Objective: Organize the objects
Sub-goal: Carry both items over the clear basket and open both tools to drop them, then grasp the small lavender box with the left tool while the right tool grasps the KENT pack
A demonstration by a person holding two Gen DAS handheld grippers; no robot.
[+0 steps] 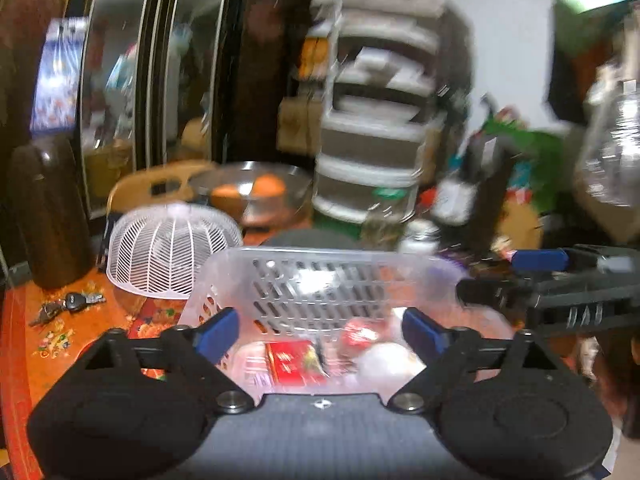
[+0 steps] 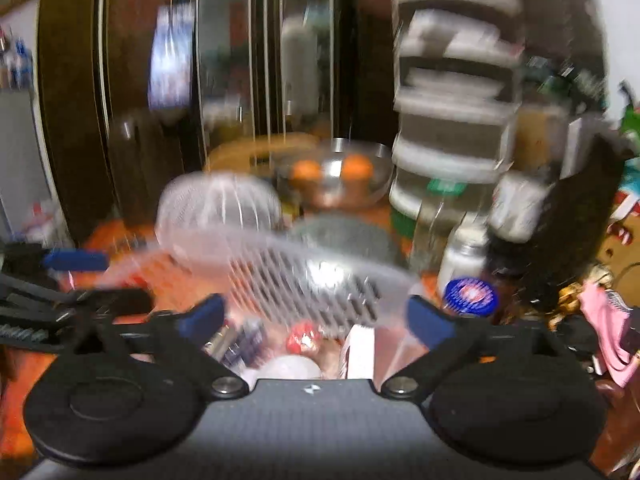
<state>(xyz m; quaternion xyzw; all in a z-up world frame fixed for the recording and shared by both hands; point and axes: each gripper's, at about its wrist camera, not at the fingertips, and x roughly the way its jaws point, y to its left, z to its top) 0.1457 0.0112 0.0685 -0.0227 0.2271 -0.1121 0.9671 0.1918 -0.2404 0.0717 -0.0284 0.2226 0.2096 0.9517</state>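
Note:
A clear slotted plastic basket point(image 1: 320, 280) stands on the orange table right in front of both grippers; it also shows in the right wrist view point(image 2: 304, 276). It holds a red packet point(image 1: 294, 362), a white round thing point(image 1: 386, 362), a white box point(image 2: 360, 350) and other small items. My left gripper point(image 1: 320, 332) is open over the basket's near side, holding nothing. My right gripper point(image 2: 316, 320) is open over the basket too, holding nothing. The right gripper shows at the right edge of the left view point(image 1: 560, 284).
An upturned white mesh cover point(image 1: 172, 252), keys point(image 1: 74, 302), a dark bottle point(image 1: 48, 212), a steel bowl with oranges point(image 1: 250, 194), a tiered rack point(image 1: 372, 92), a blue-lidded jar point(image 2: 470, 296) and bottles crowd the table. Both views are motion-blurred.

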